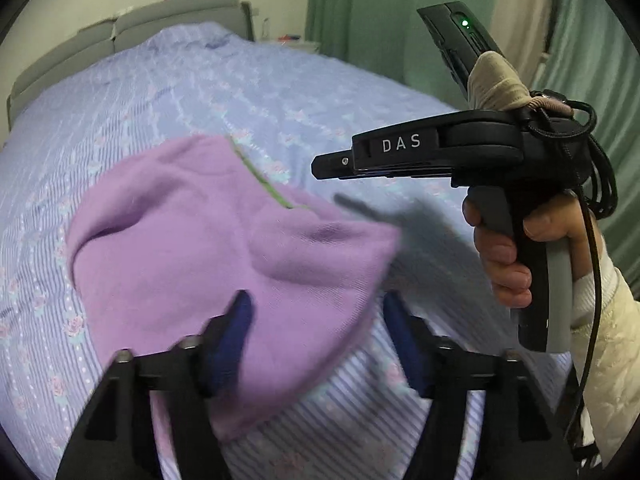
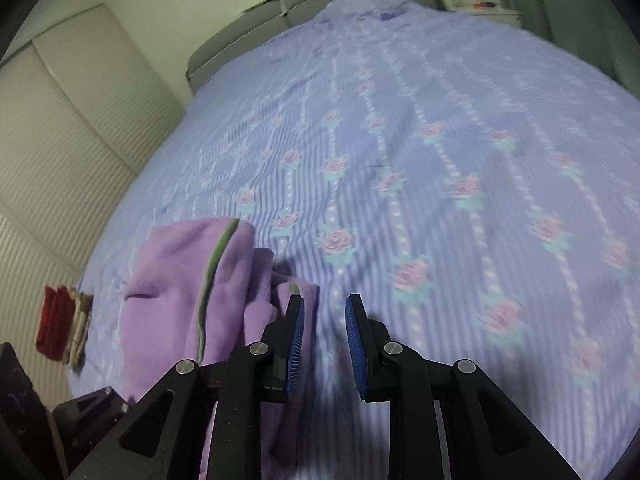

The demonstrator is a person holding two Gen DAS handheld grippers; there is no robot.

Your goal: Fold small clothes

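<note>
A small purple garment point(image 1: 224, 248) with a green trim line lies bunched on the lilac flowered bedspread point(image 1: 200, 92). My left gripper point(image 1: 320, 316) is open just above the garment's near edge, and the cloth lies between its blue pads without being pinched. My right gripper point(image 2: 325, 320) is open and empty over the bedspread point(image 2: 440, 160). The garment point(image 2: 192, 280) lies just left of its left finger. In the left wrist view the right gripper point(image 1: 320, 168) is held in a hand at the right, its jaws hidden side-on.
A grey padded headboard point(image 1: 160, 20) stands at the far end of the bed. Green curtains point(image 1: 400, 8) hang at the right. A white wardrobe point(image 2: 60, 140) stands left of the bed. A red and cream folded stack point(image 2: 60, 328) lies at the bed's left edge.
</note>
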